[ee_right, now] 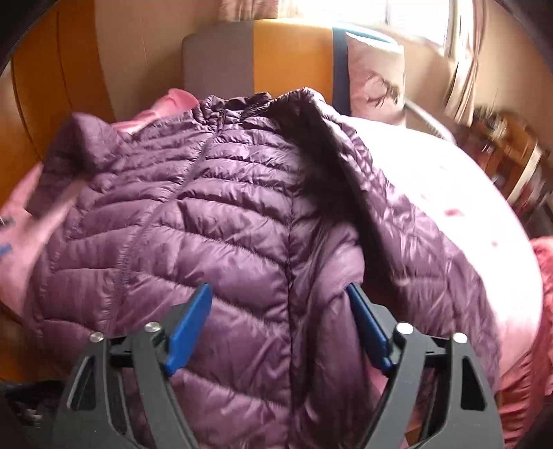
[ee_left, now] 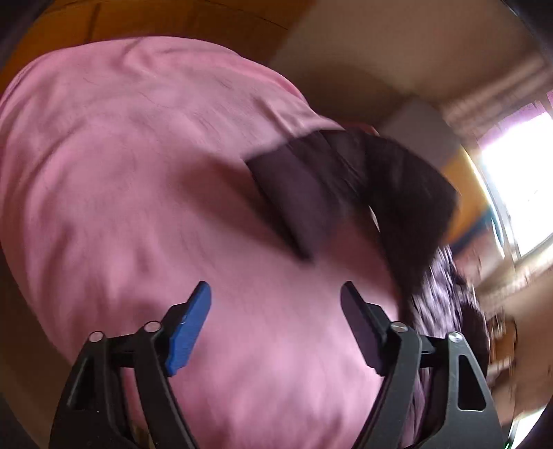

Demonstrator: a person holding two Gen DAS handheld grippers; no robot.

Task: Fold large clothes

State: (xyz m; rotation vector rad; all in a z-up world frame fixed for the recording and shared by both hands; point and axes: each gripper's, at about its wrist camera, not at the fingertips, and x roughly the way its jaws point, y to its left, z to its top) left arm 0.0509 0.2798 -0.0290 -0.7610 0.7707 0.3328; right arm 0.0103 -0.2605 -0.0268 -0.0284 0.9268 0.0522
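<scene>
A purple quilted puffer jacket (ee_right: pixel 242 221) lies front up on a pink bed cover (ee_right: pixel 449 193), zipper running from the collar at the back toward me. Its right sleeve is folded over along the right side. My right gripper (ee_right: pixel 280 304) is open, its blue-padded fingers (ee_right: pixel 193 321) straddling the jacket's lower front just above the fabric. In the left wrist view, my left gripper (ee_left: pixel 276 304) is open and empty over the pink cover (ee_left: pixel 121 172). A dark sleeve end of the jacket (ee_left: pixel 345 186) lies ahead and to the right of it. That view is blurred.
An orange and grey headboard (ee_right: pixel 262 55) and a pillow (ee_right: pixel 376 76) stand at the far end of the bed. A bright window (ee_right: pixel 397 17) with curtains is behind. A wooden shelf (ee_right: pixel 511 155) stands at the right. Wooden wall panels (ee_right: pixel 52 86) are at the left.
</scene>
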